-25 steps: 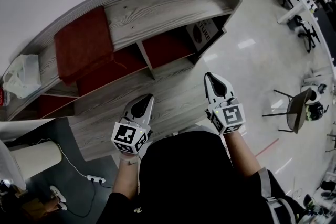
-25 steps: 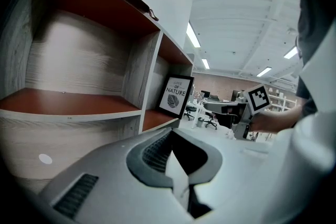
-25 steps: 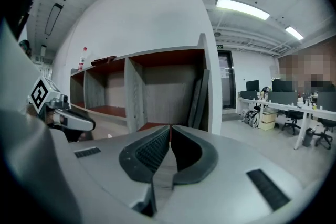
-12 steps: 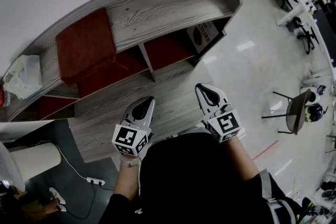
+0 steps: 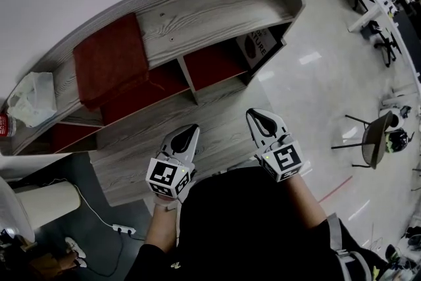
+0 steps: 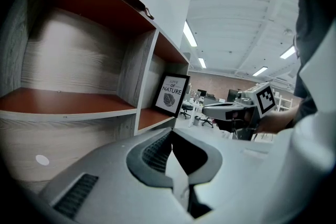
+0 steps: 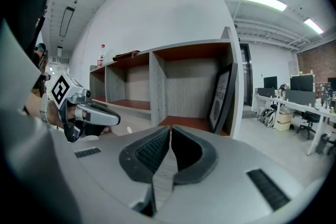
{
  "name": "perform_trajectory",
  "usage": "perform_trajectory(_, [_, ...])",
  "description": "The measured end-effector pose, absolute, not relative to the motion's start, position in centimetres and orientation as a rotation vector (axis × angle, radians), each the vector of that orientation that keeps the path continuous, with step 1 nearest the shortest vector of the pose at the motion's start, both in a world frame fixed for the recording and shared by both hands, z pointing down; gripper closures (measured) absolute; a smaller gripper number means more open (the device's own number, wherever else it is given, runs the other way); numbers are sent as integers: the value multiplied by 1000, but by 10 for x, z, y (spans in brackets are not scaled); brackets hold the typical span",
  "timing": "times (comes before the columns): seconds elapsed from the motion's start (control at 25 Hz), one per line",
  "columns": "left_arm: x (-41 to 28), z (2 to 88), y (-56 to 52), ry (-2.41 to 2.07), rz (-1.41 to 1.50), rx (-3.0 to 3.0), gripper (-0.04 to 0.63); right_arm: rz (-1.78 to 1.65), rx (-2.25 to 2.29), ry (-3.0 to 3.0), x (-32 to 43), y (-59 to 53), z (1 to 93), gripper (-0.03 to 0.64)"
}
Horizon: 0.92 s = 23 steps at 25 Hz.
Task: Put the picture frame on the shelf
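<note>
The black picture frame [image 5: 258, 43] with a leaf print stands in the rightmost compartment of the grey wooden shelf [image 5: 204, 6]. It leans against the compartment's right wall in the right gripper view [image 7: 223, 93] and shows far off in the left gripper view [image 6: 172, 94]. My left gripper [image 5: 190, 132] and right gripper [image 5: 258, 116] hover side by side in front of the shelf, close to the person's body. Both are shut with nothing between the jaws [image 6: 170, 131] [image 7: 170, 129]. Neither touches the frame.
A dark red cloth [image 5: 108, 59] lies on the shelf top, with a plastic bag [image 5: 29, 99] and a bottle [image 5: 3, 125] at its left end. A power strip [image 5: 122, 229] and cable lie on the floor at left. A chair [image 5: 370, 138] stands at right.
The right gripper has drawn back from the shelf toward the person's body. The left gripper has dropped slightly. Both have stayed shut.
</note>
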<state>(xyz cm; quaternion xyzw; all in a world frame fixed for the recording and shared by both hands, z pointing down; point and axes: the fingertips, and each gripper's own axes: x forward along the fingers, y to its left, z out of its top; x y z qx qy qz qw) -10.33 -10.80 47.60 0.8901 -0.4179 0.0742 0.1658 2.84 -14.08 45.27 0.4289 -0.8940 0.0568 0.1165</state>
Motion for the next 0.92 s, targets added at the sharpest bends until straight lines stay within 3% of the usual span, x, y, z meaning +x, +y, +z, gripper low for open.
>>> perform_trajectory(0.92, [-92,475,-107,-1167,252,2552,588,244,1258,-2611,42,-137,466,612])
